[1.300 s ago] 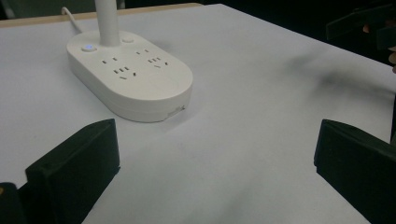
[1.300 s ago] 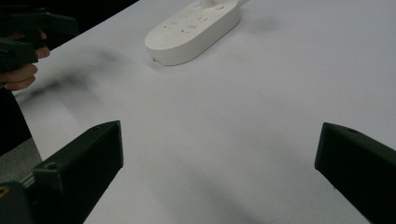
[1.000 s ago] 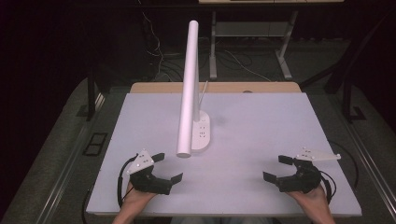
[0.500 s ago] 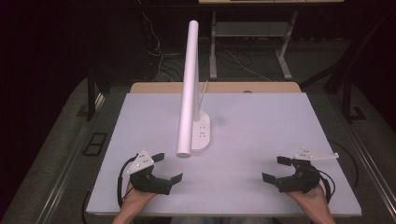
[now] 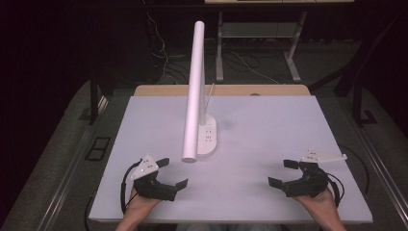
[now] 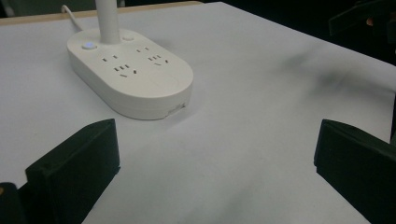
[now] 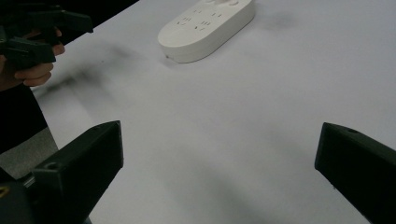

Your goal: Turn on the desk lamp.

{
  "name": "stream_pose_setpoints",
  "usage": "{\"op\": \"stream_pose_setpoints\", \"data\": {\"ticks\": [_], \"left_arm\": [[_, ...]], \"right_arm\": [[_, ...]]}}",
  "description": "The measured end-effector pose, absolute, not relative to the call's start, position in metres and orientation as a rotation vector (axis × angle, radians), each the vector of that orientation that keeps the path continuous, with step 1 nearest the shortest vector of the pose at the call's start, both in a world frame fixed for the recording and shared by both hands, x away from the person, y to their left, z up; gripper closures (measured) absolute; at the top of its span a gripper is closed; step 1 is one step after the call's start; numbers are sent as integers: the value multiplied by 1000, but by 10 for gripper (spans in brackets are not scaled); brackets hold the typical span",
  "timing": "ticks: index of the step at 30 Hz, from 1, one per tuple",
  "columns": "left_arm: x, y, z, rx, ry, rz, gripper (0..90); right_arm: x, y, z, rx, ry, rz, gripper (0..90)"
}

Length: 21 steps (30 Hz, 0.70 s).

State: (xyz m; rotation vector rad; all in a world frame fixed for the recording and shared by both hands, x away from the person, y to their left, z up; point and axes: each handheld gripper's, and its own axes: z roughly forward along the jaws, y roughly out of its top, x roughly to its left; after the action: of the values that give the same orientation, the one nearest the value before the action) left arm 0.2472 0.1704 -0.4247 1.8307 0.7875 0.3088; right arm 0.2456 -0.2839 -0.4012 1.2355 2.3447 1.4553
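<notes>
table (image 5: 298, 144): white, smudged | floor (image 5: 62, 139): grey carpet | surroundings: dark

White tabletop (image 5: 288, 125) with a wooden strip (image 5: 226, 90) along the far edge, brightly lit against a dark room. Beyond, grey carpeted floor (image 5: 269, 53) strewn with loose cables (image 5: 250, 65), and the metal legs of another desk (image 5: 293, 57). Left of the tabletop, a dark floor mat (image 5: 62, 144) with black frames (image 5: 97, 148) lying on it.

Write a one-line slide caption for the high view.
Two open claws, left and right, rest apart before a white lamp.
</notes>
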Motion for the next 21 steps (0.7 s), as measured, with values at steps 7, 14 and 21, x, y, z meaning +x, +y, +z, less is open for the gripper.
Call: {"op": "stream_pose_setpoints", "data": {"ticks": [7,14,21], "left_arm": [[246,172,-425,1824,794,306,0],[246,172,-425,1824,797,303,0],[246,172,-425,1828,795,302,0]], "right_arm": [[252,-279,-396,1217,2366,1456,4],[262,-277,-388,1215,2382,1465,4],[274,-273,-379,1190,2425,1470,4]]}}
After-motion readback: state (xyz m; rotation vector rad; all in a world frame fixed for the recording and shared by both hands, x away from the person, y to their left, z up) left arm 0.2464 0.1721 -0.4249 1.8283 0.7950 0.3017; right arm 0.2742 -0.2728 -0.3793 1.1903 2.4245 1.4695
